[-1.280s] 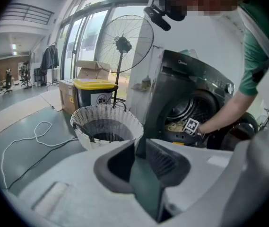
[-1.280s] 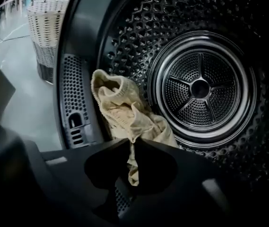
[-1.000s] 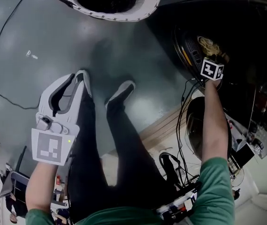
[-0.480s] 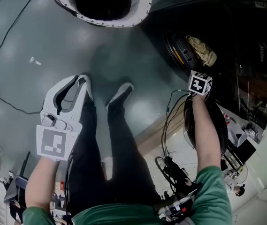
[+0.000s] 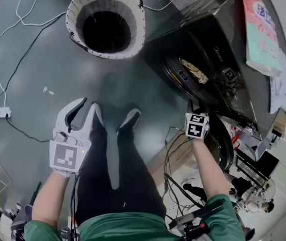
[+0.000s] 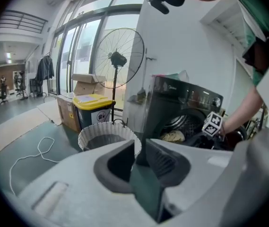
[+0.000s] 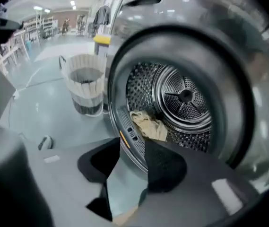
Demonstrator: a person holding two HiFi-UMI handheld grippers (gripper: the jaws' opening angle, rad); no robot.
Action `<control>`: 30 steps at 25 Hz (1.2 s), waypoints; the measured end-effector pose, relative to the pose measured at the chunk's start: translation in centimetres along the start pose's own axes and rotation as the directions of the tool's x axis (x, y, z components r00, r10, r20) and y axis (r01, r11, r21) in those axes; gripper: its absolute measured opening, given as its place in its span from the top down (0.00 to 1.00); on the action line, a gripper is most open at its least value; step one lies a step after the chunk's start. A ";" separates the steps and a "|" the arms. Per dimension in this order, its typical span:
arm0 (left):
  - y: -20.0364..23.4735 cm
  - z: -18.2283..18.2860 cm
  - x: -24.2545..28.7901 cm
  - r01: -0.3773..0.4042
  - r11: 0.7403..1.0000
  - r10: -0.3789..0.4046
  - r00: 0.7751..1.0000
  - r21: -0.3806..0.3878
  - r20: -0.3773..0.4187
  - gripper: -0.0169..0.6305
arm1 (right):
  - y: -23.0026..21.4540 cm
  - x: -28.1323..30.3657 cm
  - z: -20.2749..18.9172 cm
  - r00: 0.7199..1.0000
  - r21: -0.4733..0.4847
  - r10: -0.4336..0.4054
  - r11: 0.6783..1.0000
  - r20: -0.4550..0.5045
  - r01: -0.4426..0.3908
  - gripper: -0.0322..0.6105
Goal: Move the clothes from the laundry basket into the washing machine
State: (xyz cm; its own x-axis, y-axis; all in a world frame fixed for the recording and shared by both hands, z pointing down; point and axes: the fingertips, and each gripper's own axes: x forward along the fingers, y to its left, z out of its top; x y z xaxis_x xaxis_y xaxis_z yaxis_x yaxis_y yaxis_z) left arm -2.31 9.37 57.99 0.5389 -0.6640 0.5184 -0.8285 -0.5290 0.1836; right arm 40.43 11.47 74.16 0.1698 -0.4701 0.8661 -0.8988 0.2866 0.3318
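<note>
The white laundry basket (image 5: pixel 77 9) (image 6: pixel 107 135) (image 7: pixel 83 85) stands on the floor left of the black washing machine (image 5: pixel 223 39); its inside looks dark. A beige cloth (image 5: pixel 195 70) (image 7: pixel 149 125) (image 6: pixel 174 136) lies in the drum. My right gripper (image 5: pixel 192 109) (image 7: pixel 132 148) hangs outside the drum mouth. Its jaws have just been opening and stand apart with nothing between them. My left gripper (image 5: pixel 85 109) (image 6: pixel 140 155) hovers over my shoes, open and empty, pointing toward the basket.
The round machine door (image 5: pixel 222 143) hangs open at my right. White cables (image 5: pixel 12 44) trail over the floor at left. A yellow-lidded bin (image 6: pixel 93 107), cardboard boxes (image 6: pixel 84 81) and a standing fan (image 6: pixel 118 56) are behind the basket. A pink pack (image 5: pixel 259 28) lies atop the machine.
My right gripper has drawn back out of the drum toward me, leaving the beige cloth inside. The left gripper has risen. The view now takes in the whole basket.
</note>
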 end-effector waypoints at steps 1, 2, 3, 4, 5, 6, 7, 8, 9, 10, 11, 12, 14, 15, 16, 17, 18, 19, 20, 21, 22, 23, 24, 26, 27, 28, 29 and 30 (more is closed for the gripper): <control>0.0 1.2 -0.4 -0.004 1.000 0.004 1.000 0.011 0.008 0.86 | 0.1 -1.3 1.1 1.000 0.024 0.001 1.000 0.030 -0.002 0.70; 0.1 2.6 -0.7 -0.008 1.000 0.008 1.000 0.023 0.019 0.86 | 0.2 -2.6 2.4 0.998 0.048 0.000 0.999 0.066 -0.003 0.70; 0.1 4.1 -1.0 -0.013 0.999 0.012 0.999 0.033 0.032 0.86 | 0.2 -4.0 3.7 0.995 0.074 0.000 0.997 0.100 -0.007 0.70; -0.1 5.6 -1.5 -0.018 0.999 0.016 0.999 0.039 0.044 0.86 | 0.3 -5.6 4.9 0.992 0.101 0.003 0.995 0.129 -0.016 0.70; -0.4 7.2 -2.0 -0.023 0.999 0.020 0.998 0.044 0.055 0.86 | 0.2 -7.3 6.0 0.988 0.129 0.013 0.991 0.153 -0.033 0.70; -0.8 8.8 -2.5 -0.026 0.999 0.023 0.998 0.048 0.065 0.86 | 0.2 -9.1 7.0 0.984 0.158 0.031 0.986 0.178 -0.060 0.70; -1.2 10.5 -3.0 -0.029 0.998 0.024 0.997 0.053 0.077 0.86 | 0.2 -10.9 8.0 0.977 0.187 0.058 0.977 0.204 -0.098 0.70; -1.5 12.2 -3.5 -0.031 0.998 0.025 0.995 0.055 0.092 0.86 | 0.2 -12.6 9.1 0.968 0.216 0.093 0.966 0.232 -0.144 0.70; -1.7 13.9 -3.8 -0.032 0.998 0.026 0.994 0.054 0.110 0.86 | 0.3 -14.3 10.1 0.957 0.240 0.128 0.952 0.261 -0.193 0.70; -1.9 15.5 -4.2 -0.033 0.998 0.027 0.992 0.049 0.127 0.86 | 0.3 -15.9 11.1 0.945 0.256 0.157 0.938 0.288 -0.234 0.70; -2.2 16.9 -4.5 -0.033 0.999 0.027 0.990 0.043 0.140 0.86 | 0.3 -17.5 11.9 0.934 0.264 0.175 0.928 0.312 -0.262 0.70; -2.4 18.1 -4.9 -0.033 0.999 0.027 0.988 0.037 0.149 0.86 | 0.2 -19.2 12.6 0.925 0.264 0.185 0.923 0.332 -0.279 0.70; -3.1 20.1 -5.8 -0.034 0.999 0.028 0.986 0.034 0.162 0.86 | -0.3 -22.5 14.1 0.908 0.263 0.190 0.917 0.373 -0.300 0.72; -3.4 21.0 -6.2 -0.034 0.999 0.028 0.985 0.035 0.168 0.86 | -0.6 -24.1 15.0 0.896 0.267 0.192 0.911 0.400 -0.314 0.75; -3.8 21.9 -6.6 -0.035 0.999 0.028 0.985 0.037 0.173 0.86 | -0.9 -25.7 16.0 0.881 0.272 0.196 0.902 0.431 -0.334 0.81; -4.1 22.8 -7.0 -0.035 0.999 0.027 0.984 0.040 0.177 0.86 | -1.1 -27.3 17.1 0.862 0.275 0.202 0.893 0.465 -0.358 0.85; -4.5 23.8 -7.4 -0.034 0.999 0.025 0.983 0.043 0.182 0.86 | -1.3 -28.9 18.3 0.841 0.270 0.208 0.885 0.499 -0.379 0.88; -4.8 24.7 -7.8 -0.031 0.999 0.023 0.982 0.043 0.188 0.86 | -1.6 -30.4 19.5 0.821 0.260 0.211 0.881 0.531 -0.394 0.89; -5.2 25.5 -8.1 -0.028 0.999 0.019 0.980 0.040 0.196 0.86 | -1.8 -31.9 20.6 0.803 0.245 0.210 0.882 0.558 -0.401 0.89; -5.5 26.4 -8.5 -0.025 0.999 0.016 0.979 0.038 0.204 0.87 | -2.1 -33.4 21.6 0.787 0.231 0.206 0.886 0.582 -0.403 0.90; -5.8 27.2 -8.9 -0.023 0.999 0.014 0.977 0.039 0.213 0.87 | -2.3 -34.7 22.6 0.772 0.219 0.199 0.890 0.604 -0.401 0.91; -6.0 28.0 -9.3 -0.024 0.999 0.014 0.975 0.042 0.223 0.87 | -2.6 -36.0 23.5 0.757 0.209 0.191 0.893 0.625 -0.398 0.92; -6.3 28.8 -9.7 -0.028 0.998 0.016 0.972 0.047 0.233 0.87 | -2.9 -37.1 24.4 0.742 0.201 0.184 0.896 0.645 -0.396 0.92; -6.7 30.3 -10.4 -0.038 0.998 0.021 0.967 0.059 0.253 0.87 | -3.5 -39.1 25.9 0.713 0.193 0.170 0.897 0.680 -0.398 0.94; -6.9 30.9 -10.7 -0.044 0.997 0.025 0.964 0.066 0.263 0.87 | -3.8 -39.9 26.6 0.698 0.191 0.165 0.896 0.697 -0.402 0.95; -7.0 31.6 -11.0 -0.051 0.996 0.029 0.962 0.074 0.273 0.87 | -4.1 -40.8 27.3 0.682 0.188 0.160 0.895 0.713 -0.406 0.95; -7.1 32.2 -11.4 -0.059 0.995 0.033 0.959 0.083 0.282 0.87 | -4.3 -41.7 27.9 0.664 0.183 0.154 0.894 0.731 -0.409 0.95; -7.1 32.8 -11.7 -0.067 0.994 0.038 0.956 0.090 0.292 0.87 | -4.6 -42.6 28.5 0.643 0.176 0.148 0.894 0.752 -0.412 0.95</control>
State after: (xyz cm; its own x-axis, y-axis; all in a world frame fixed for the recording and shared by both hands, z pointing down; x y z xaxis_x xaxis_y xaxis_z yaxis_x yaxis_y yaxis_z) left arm 2.27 3.55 23.24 0.5279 -0.8089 0.2589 -0.8457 -0.5287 0.0727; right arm 25.79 6.38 25.10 -0.3278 -0.8871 0.3249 -0.9446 0.3029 -0.1263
